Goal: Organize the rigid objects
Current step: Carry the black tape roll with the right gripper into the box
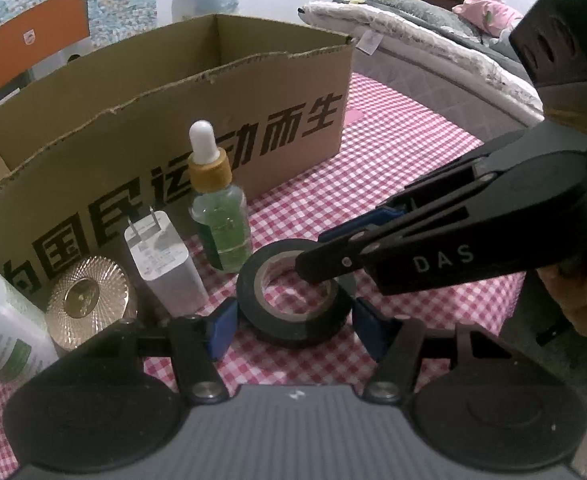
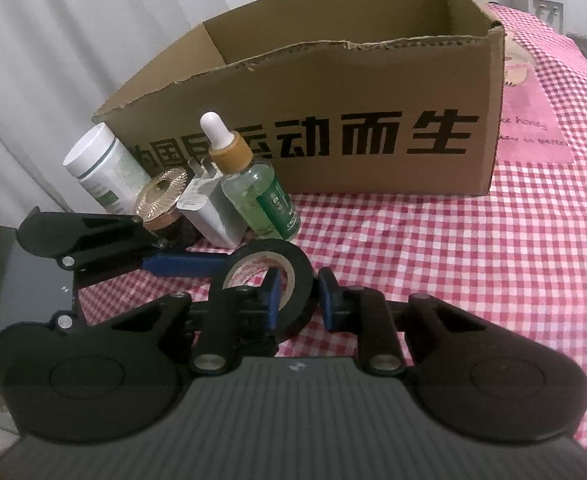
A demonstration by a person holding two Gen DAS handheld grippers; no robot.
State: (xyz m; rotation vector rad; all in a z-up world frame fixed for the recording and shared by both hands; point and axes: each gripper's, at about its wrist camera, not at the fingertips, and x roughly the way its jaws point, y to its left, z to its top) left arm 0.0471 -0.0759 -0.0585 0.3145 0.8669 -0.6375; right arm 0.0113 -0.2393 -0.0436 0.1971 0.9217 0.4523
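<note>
right gripper (image 2: 297, 296) angled down, fingers clamped on tape roll (image 2: 267, 276), left gripper (image 1: 293, 326) fingers straddling it

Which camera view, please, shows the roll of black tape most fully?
The left wrist view: the tape roll lies nearly whole between the left gripper fingers. In the right wrist view the right gripper, shut on its wall, hides much of the tape roll.

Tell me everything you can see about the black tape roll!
The black tape roll is a glossy ring of wound tape with a pale cardboard core. It sits on the red-checked cloth, before the dropper bottle. The right gripper is shut on its wall, one finger inside the hole, the other outside. The left gripper straddles it, pads at its sides.
</note>
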